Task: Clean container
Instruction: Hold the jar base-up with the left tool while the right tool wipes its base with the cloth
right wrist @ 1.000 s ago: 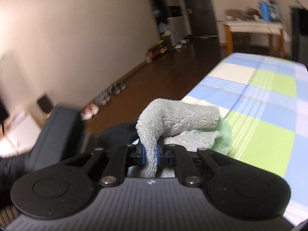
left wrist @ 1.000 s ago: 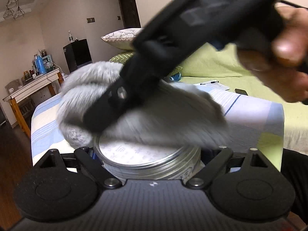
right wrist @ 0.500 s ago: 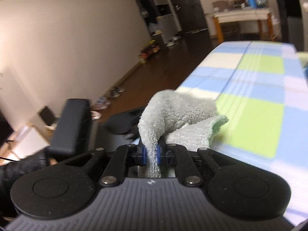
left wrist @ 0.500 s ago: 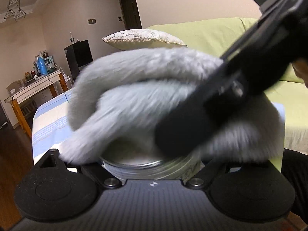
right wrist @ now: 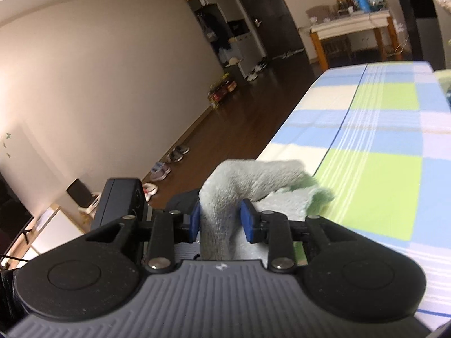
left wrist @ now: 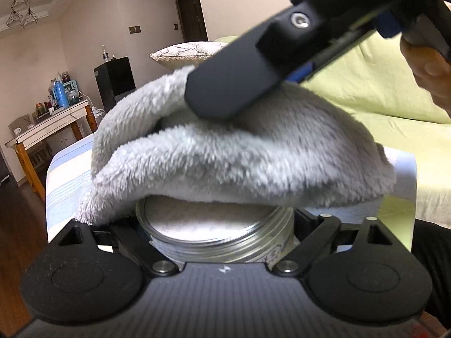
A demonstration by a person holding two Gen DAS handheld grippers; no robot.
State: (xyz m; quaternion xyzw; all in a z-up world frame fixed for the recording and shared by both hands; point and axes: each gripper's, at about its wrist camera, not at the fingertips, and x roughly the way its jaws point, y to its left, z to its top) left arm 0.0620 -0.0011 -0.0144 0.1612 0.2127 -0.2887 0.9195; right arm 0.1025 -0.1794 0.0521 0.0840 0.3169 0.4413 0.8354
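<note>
A round metal tin (left wrist: 214,242) sits between the fingers of my left gripper (left wrist: 214,219), which is shut on its sides. A fluffy grey cloth (left wrist: 239,163) lies draped over the tin's top and hides the left fingertips. My right gripper (right wrist: 221,219) is above the tin, with one black finger (left wrist: 231,84) resting on the cloth. Its jaws are opening: the blue pads (right wrist: 248,222) stand apart, and the cloth (right wrist: 253,180) sits loosely between them.
A bed with a blue, green and white checked sheet (right wrist: 380,140) lies under the tin. A green cover (left wrist: 366,90) and a pillow (left wrist: 186,53) are behind. A person's hand (left wrist: 428,70) holds the right gripper. A wooden table (left wrist: 48,129) stands far left.
The right gripper swept the cloth across the tin's top toward the right of the left wrist view. Its pads, earlier pinched on the cloth, have spread apart. The left gripper stayed still.
</note>
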